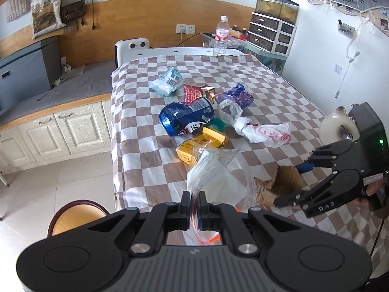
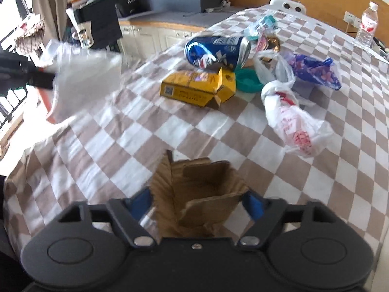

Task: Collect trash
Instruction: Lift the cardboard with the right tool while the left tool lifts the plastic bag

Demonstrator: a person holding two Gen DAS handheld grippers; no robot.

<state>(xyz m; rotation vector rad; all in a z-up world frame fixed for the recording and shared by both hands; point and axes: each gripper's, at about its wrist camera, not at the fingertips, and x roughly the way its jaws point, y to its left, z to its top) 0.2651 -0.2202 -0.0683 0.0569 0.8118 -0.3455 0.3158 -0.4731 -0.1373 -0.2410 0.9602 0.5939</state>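
Note:
My left gripper is shut on the rim of a clear plastic bag, which hangs open above the near edge of the checkered table. The bag shows blurred at the left of the right wrist view. My right gripper is shut on a torn brown cardboard piece, both blue pads against its sides, low over the cloth. In the left wrist view the right gripper sits just right of the bag. Further back lie a crushed blue can, a yellow box and a knotted white bag.
More litter lies behind: a purple wrapper, a red wrapper, a teal packet and a green lid. A water bottle stands at the far edge. A wooden stool stands left of the table.

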